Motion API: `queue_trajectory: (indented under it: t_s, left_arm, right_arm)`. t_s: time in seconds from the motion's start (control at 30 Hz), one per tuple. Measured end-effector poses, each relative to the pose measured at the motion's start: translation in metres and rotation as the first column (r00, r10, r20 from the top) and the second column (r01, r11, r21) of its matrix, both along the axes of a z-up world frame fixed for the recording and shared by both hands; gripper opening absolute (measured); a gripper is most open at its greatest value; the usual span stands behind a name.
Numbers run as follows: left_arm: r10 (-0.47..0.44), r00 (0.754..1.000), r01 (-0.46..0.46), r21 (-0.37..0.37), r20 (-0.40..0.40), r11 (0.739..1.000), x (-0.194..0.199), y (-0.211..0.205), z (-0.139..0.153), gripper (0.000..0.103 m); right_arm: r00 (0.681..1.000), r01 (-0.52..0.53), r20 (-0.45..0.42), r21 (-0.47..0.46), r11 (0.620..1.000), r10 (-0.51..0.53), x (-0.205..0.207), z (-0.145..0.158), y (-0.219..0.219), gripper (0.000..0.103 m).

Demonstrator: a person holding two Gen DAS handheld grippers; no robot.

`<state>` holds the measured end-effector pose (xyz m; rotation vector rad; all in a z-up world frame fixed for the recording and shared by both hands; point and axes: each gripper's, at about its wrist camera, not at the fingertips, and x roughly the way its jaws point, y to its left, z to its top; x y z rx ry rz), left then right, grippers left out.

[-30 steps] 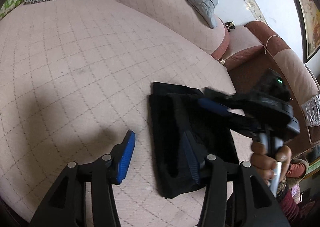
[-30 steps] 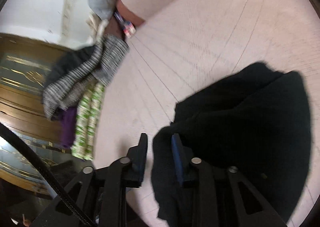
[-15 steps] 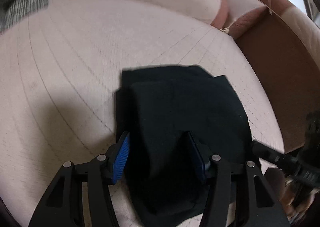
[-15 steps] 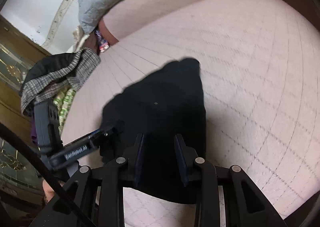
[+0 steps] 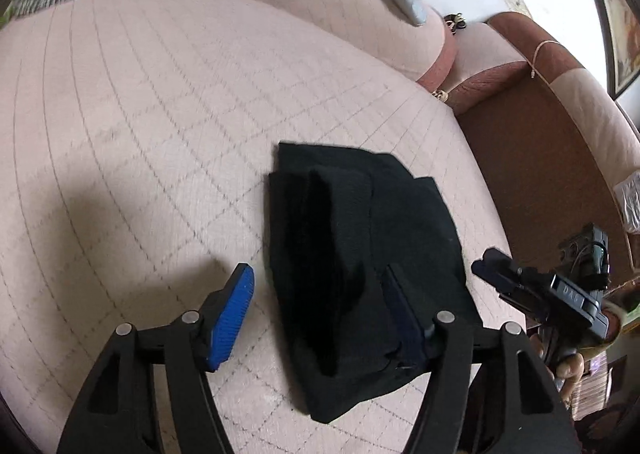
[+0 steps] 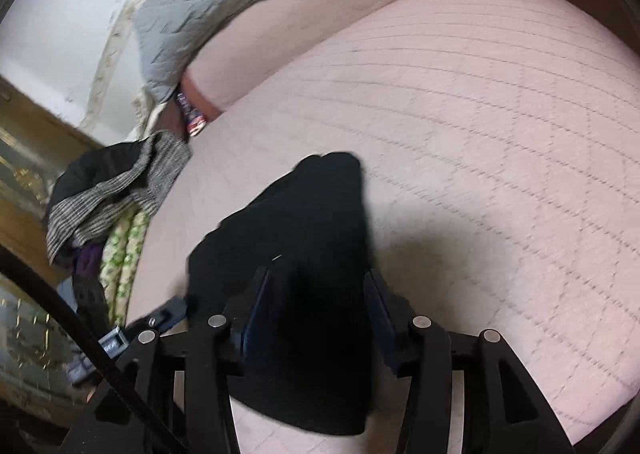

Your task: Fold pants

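Black pants (image 5: 360,254) folded into a compact stack near the right edge of the quilted bed (image 5: 160,114); left tool (image 5: 320,310) open, straddling the stack's near edge; right tool (image 6: 316,306) open above it, probably released once the fold settled

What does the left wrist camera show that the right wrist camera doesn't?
Only the left wrist view shows the brown sofa armrest and the right tool seen from outside, off the bed's edge. Only the right wrist view shows the wooden cabinet and the green patterned cloth. Both show the folded black pants on the quilted pink bed, the grey quilt and the striped garment.
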<state>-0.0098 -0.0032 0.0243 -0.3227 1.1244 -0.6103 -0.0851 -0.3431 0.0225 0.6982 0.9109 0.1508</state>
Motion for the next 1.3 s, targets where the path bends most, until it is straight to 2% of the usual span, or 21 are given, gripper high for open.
queue_trajectory:
  t_s: [0.17,0.33,0.53,0.73,0.87,1.03,1.07,1.13,1.27,1.3]
  left_arm:
    - [-0.025,0.999,0.023,-0.028,-0.046,0.999,0.003,-0.011,-0.013,0.066]
    - [-0.035,0.998,0.033,-0.058,-0.044,0.998,0.005,-0.018,-0.016,0.067]
    - [-0.041,0.999,0.039,-0.095,-0.010,0.995,0.002,-0.013,-0.021,0.067]
    - [-0.041,0.998,0.044,-0.087,0.042,0.995,-0.002,-0.018,-0.023,0.071]
    - [-0.042,0.998,0.047,-0.102,0.050,0.994,-0.001,-0.023,-0.022,0.084]
    - [-0.057,0.998,0.060,-0.172,0.023,0.983,0.008,-0.029,-0.023,0.096]
    - [-0.066,0.998,0.068,-0.189,0.015,0.980,0.011,-0.030,-0.023,0.103]
    - [-0.089,0.996,0.088,-0.212,0.007,0.973,0.018,-0.038,-0.024,0.103]
    - [-0.100,0.995,0.100,-0.147,0.006,0.984,0.028,-0.062,-0.024,0.102]
    - [-0.103,0.995,0.103,-0.116,0.008,0.988,0.027,-0.067,-0.023,0.081]
  right_arm:
    - [1.000,-0.013,0.004,-0.006,1.000,0.013,0.009,0.002,0.008,0.053]
    - [0.999,0.041,-0.010,0.102,0.994,-0.040,0.014,-0.016,-0.009,0.053]
    - [0.995,0.078,0.041,0.221,0.972,-0.089,0.013,-0.027,-0.037,0.053]
    - [0.984,0.111,0.095,0.332,0.937,-0.150,0.008,-0.043,-0.062,0.053]
    - [0.987,0.091,0.087,0.392,0.916,-0.135,0.011,-0.052,-0.066,0.053]
    - [0.995,0.038,0.068,0.374,0.926,-0.068,0.027,-0.057,-0.051,0.053]
    - [0.997,0.023,0.066,0.363,0.932,-0.050,0.030,-0.057,-0.047,0.053]
    - [0.998,-0.019,0.058,0.336,0.942,0.000,0.040,-0.057,-0.035,0.053]
    - [0.997,-0.068,0.042,0.279,0.958,0.059,0.063,-0.058,-0.015,0.055]
    - [0.997,-0.076,0.040,0.274,0.959,0.067,0.068,-0.058,-0.012,0.056]
